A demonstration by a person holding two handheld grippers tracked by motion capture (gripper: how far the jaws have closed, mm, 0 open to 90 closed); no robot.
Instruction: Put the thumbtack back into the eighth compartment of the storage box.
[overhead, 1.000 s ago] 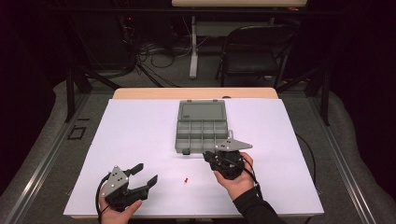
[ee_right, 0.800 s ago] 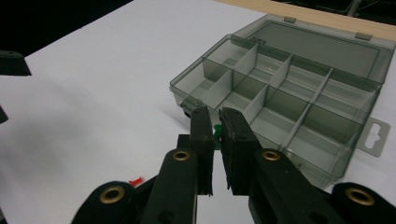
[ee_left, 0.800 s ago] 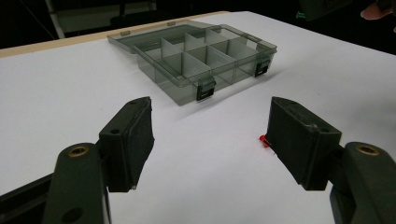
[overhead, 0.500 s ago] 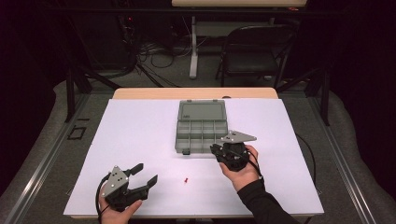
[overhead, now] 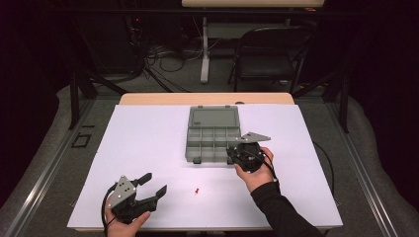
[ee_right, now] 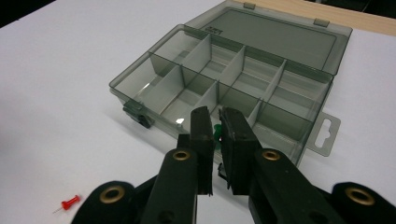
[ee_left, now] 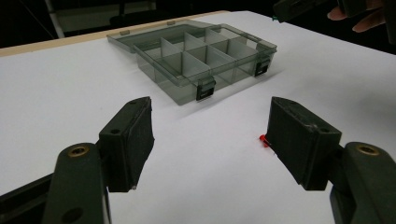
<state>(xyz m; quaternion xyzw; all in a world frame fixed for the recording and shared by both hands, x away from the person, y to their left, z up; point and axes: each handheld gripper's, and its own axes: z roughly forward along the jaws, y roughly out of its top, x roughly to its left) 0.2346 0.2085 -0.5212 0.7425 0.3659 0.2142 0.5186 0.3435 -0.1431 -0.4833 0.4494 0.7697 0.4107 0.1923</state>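
Note:
A smoky clear compartment box (overhead: 213, 143) lies open mid-table, its lid (overhead: 213, 117) flat behind it. My right gripper (overhead: 233, 154) hovers at the box's front right corner, shut on a small green push pin (ee_right: 216, 133) that shows between its jaws (ee_right: 215, 114), just above the box's front wall (ee_right: 285, 140). A red push pin (overhead: 197, 190) lies on the white table in front of the box. My left gripper (overhead: 154, 183) rests near the table's front left, open and holding nothing; in its own view (ee_left: 210, 121) the red push pin (ee_left: 264, 139) lies by its right jaw.
The table is covered in white (overhead: 148, 138). The box's two front latches (ee_left: 204, 88) hang open. Its compartments (ee_right: 187, 70) look empty. A black folding chair (overhead: 269, 49) and cables stand beyond the far edge.
My right gripper has moved away from the person and a little right, up to the box's front right corner, with the green pin still in it. The left gripper has stayed put.

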